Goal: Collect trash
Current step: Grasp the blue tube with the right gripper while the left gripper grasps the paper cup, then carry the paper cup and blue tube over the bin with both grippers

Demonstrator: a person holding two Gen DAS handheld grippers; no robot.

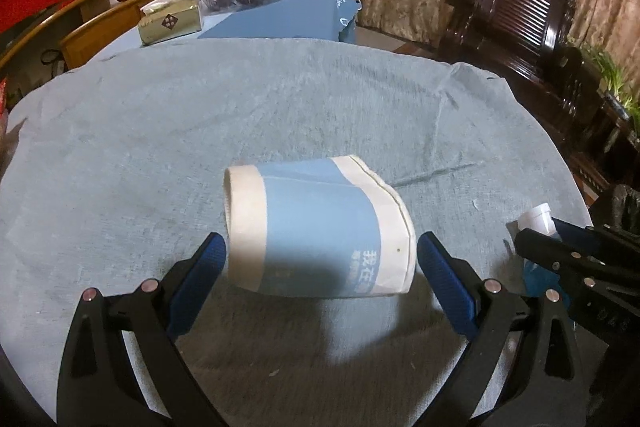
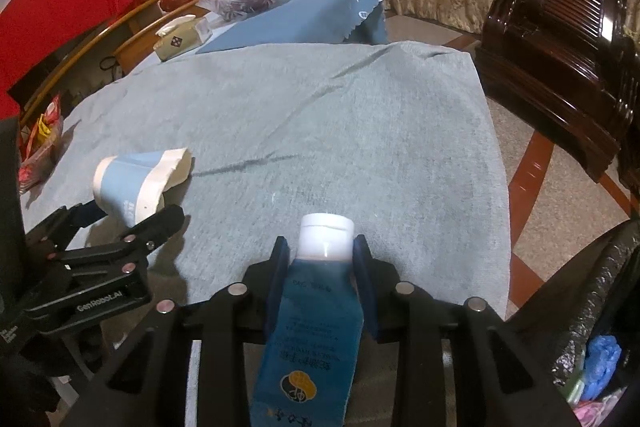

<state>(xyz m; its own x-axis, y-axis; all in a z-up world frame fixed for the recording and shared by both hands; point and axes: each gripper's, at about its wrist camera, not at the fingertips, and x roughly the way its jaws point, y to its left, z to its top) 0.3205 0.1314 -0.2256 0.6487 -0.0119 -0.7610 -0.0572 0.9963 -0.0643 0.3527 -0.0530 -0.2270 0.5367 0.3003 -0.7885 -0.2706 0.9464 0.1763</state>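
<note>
Left gripper (image 1: 320,263) tilts down at lower centre of its view, jaws wide apart either side of the crushed paper cup (image 1: 316,227) lying on the grey-blue cloth (image 1: 280,107), while the right gripper (image 2: 320,263), angled down too, is clamped tight on the blue tube (image 2: 316,315), white cap forward.

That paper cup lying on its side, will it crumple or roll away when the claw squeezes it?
The paper cup already looks dented near its rim, so it probably crushes easily. Lying on its side on the soft cloth, it might roll slightly. It looks empty, so likely very light.
</note>
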